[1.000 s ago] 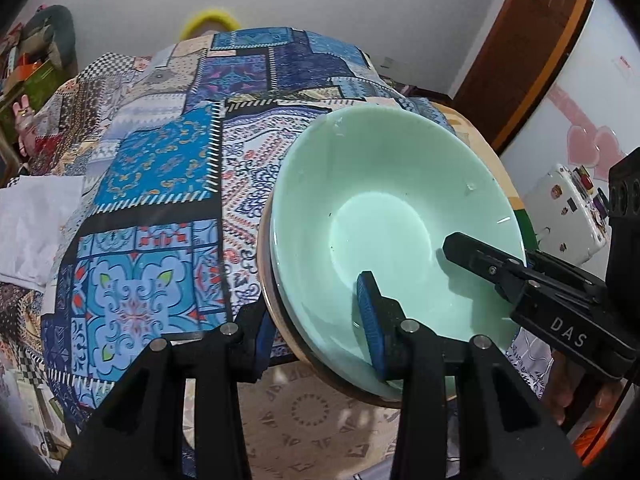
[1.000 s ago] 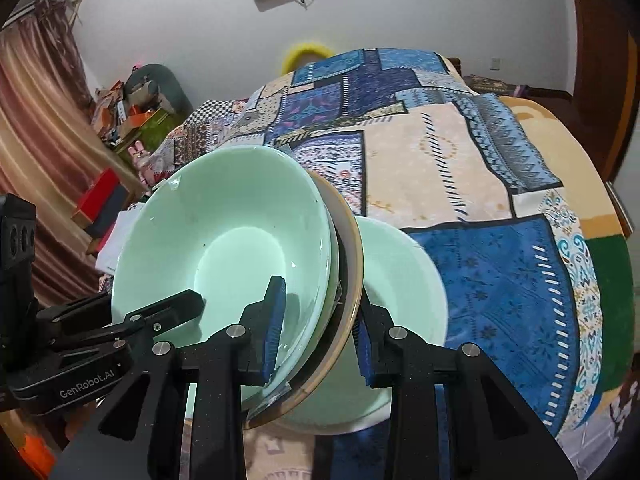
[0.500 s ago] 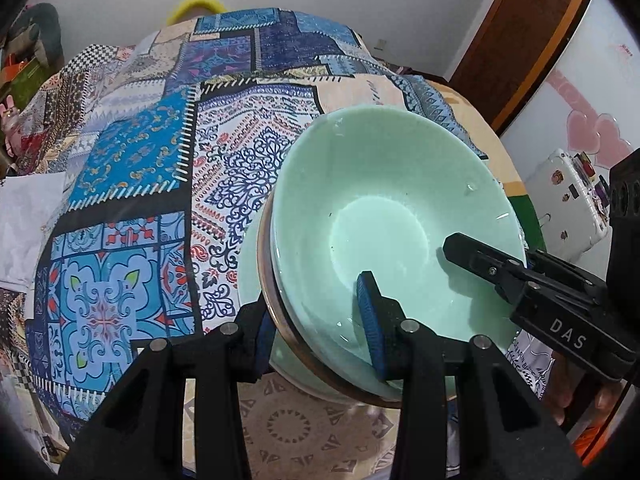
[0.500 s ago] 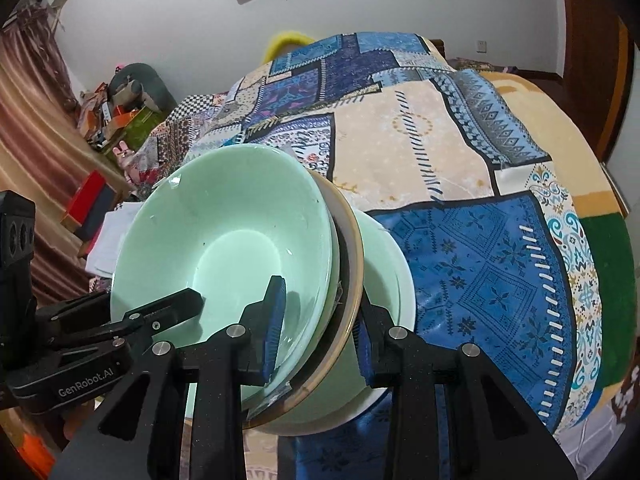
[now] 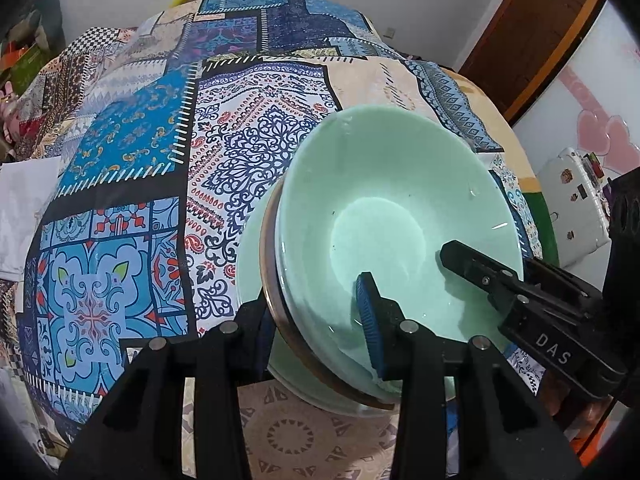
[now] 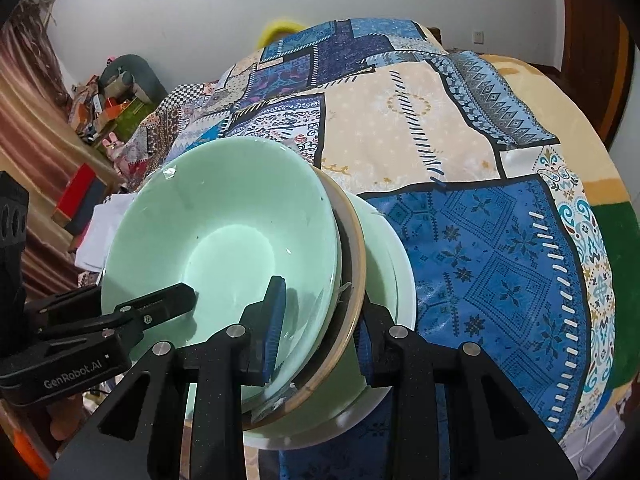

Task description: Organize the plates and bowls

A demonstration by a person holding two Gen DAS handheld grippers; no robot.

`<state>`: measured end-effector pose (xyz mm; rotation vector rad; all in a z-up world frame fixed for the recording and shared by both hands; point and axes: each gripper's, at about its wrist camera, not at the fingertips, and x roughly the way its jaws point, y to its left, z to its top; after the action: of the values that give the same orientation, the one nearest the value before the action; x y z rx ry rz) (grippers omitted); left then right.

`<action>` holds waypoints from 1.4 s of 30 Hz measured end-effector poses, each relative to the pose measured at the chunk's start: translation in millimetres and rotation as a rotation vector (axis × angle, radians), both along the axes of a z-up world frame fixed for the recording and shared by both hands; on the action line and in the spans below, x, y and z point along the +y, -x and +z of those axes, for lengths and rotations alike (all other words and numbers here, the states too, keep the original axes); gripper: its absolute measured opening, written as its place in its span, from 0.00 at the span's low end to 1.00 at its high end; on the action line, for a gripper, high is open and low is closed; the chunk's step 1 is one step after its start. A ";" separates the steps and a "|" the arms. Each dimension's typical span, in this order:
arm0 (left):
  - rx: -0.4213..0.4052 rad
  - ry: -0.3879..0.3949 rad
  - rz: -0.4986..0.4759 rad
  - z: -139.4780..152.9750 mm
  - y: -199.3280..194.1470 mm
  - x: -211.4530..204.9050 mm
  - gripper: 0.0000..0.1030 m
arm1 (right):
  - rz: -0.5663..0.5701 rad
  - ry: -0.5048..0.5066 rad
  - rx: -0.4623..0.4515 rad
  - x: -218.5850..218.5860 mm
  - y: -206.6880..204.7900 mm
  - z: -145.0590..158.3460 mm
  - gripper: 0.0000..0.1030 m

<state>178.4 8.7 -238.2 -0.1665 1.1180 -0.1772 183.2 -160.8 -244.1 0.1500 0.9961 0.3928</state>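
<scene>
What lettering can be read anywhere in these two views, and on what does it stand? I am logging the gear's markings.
"DAS": white letters on the right gripper, seen in the left wrist view.
"GenRobot.AI": white letters on the left gripper, seen in the right wrist view.
Stickers on the white case by the wall: too small to read.
The green bowl and patterned cloth carry no words.

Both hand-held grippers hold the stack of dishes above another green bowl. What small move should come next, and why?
Probably lower a little more. The left hand-held gripper and right hand-held gripper clamp the mint-green glossy bowl with the brown-rimmed plate over the pale green bowl on the cloth, apparently not yet seated.
</scene>
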 end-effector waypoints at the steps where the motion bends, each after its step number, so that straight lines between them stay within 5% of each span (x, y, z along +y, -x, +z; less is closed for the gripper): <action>1: -0.002 -0.005 -0.006 -0.1 0.2 -1.0 0.37 | 0.001 -0.010 0.002 -0.9 -0.2 -0.5 0.30; 4: -0.003 -0.019 -0.005 0.1 1.8 -2.6 0.40 | 0.004 -0.005 0.010 -1.1 0.3 -0.7 0.30; 6: -0.004 -0.028 0.003 0.8 4.2 -1.9 0.47 | -0.002 -0.012 0.007 -3.0 2.6 2.4 0.43; 11: -0.046 -0.039 0.036 15.3 17.7 4.9 0.56 | -0.014 0.010 -0.048 -8.9 14.3 21.5 0.56; 15: -0.099 -0.029 0.055 39.1 30.8 8.9 0.56 | -0.008 0.004 -0.096 -12.8 25.4 40.3 0.57; 31: -0.581 -0.040 0.082 182.0 140.0 -0.3 0.63 | 0.026 -0.036 -0.476 -27.2 107.7 153.5 0.65; 33: -0.619 -0.040 0.089 192.2 152.4 -0.9 0.68 | 0.023 -0.040 -0.533 -29.6 120.1 163.9 0.72; 35: -0.661 -0.044 0.105 199.6 163.3 -0.6 0.84 | 0.022 -0.033 -0.591 -31.4 132.7 174.1 0.76; 42: -0.794 -0.068 0.141 215.6 200.0 -0.9 0.97 | 0.024 -0.002 -0.704 -28.4 154.9 190.4 0.94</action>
<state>-21.5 7.8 -22.6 -0.0977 0.3194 -0.0650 28.3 -189.2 -53.7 -0.0039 0.3034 0.4260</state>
